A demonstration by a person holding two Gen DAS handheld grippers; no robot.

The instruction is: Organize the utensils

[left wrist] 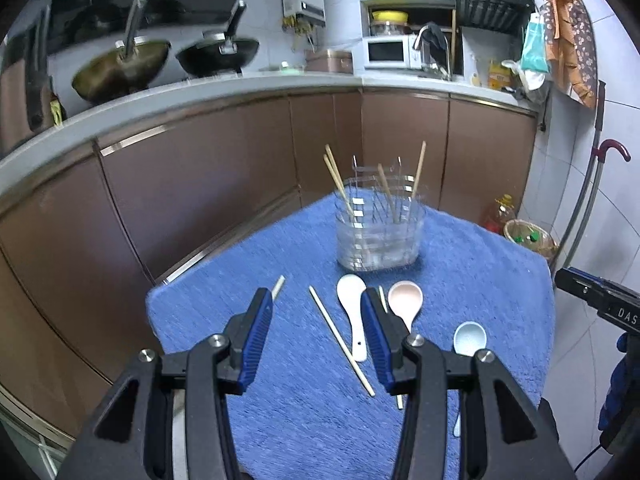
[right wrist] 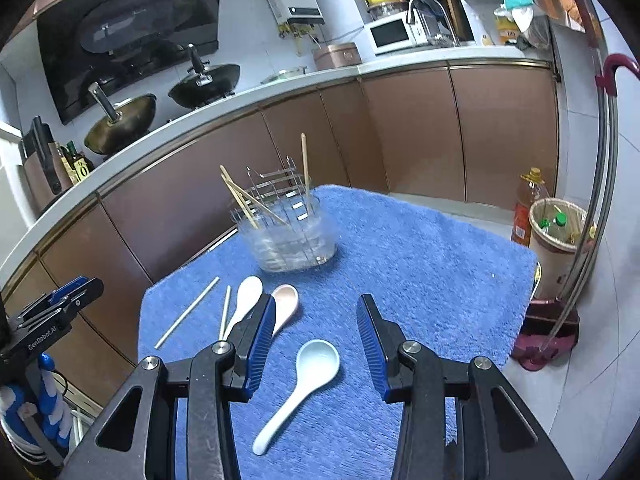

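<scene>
A clear utensil holder (left wrist: 378, 236) (right wrist: 288, 236) with several chopsticks standing in it sits at the far side of a blue towel (left wrist: 304, 400) (right wrist: 420, 264). On the towel lie a white spoon (left wrist: 354, 312) (right wrist: 246, 296), a pink spoon (left wrist: 406, 300) (right wrist: 286, 300), a light blue spoon (left wrist: 469, 338) (right wrist: 308, 376) and loose chopsticks (left wrist: 340, 344) (right wrist: 186, 312). My left gripper (left wrist: 316, 300) is open above a chopstick and the white spoon. My right gripper (right wrist: 316, 306) is open above the light blue spoon. Both are empty.
Brown kitchen cabinets (left wrist: 200, 184) with a white counter stand behind the towel, holding two woks (right wrist: 160, 104) and a microwave (right wrist: 390, 32). An oil bottle (right wrist: 526, 208) and a bin (right wrist: 558, 240) stand on the floor at right.
</scene>
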